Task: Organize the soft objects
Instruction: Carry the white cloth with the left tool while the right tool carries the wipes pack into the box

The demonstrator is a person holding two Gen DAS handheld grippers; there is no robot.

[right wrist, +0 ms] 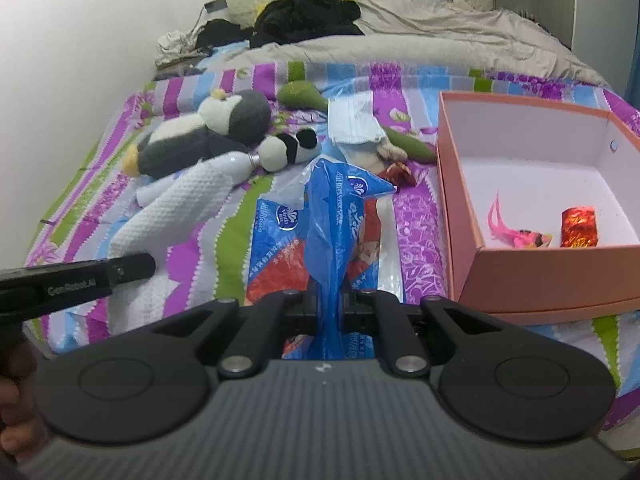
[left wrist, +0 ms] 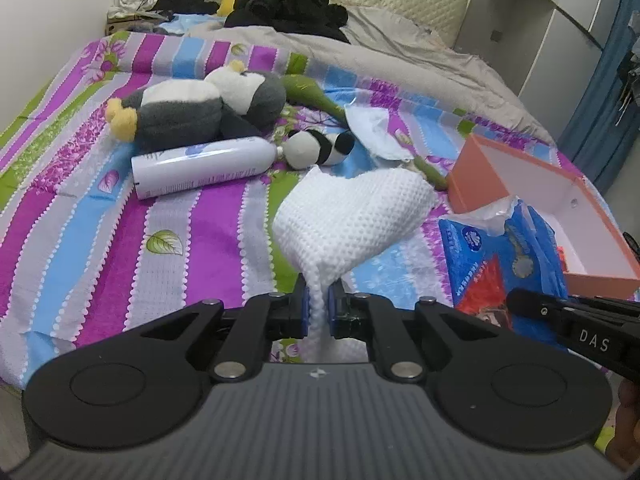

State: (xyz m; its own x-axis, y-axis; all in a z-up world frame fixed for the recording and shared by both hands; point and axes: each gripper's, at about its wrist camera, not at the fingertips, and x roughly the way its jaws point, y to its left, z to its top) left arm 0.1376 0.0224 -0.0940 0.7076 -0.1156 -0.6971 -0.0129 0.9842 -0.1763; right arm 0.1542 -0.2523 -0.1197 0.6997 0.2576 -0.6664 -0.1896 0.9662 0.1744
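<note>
- Soft white waffle-textured cloth (left wrist: 352,216) was clamped at its narrow gathered end in the left gripper (left wrist: 318,306); the rest fanned out and hung above the striped bedspread (left wrist: 100,216), off the surface.
- Pinch at the bunched end was probably chosen so the wide part draped free and would not drag over neighbours.
- Right gripper (right wrist: 329,300) was closed on the blue plastic wrapper of the soft tissue pack (right wrist: 316,232), pinching a raised ridge of film; pack body lay on the bed just beside the cloth.
- Grip on loose film only, so my guess: it could slip or tear under load.
- Open pink cardboard box (right wrist: 540,272) sat right of the pack, near the bed's front edge, holding a pink feathered trinket (right wrist: 516,234) and a red foil-wrapped piece (right wrist: 578,227). Most of its floor was bare, so there was room inside. Likely the drop target.
- Near wall stood taller than the pack, so a lift over the rim looked necessary.
- Further back: grey-and-white plush penguin (left wrist: 200,104), white spray bottle (left wrist: 204,164), small panda plush (left wrist: 320,146), pale blue face mask (right wrist: 352,120), green plush piece (left wrist: 308,90), all close together.
- Open bedspread on the left gave clear swing room; the right was tight against box and bed edge.
</note>
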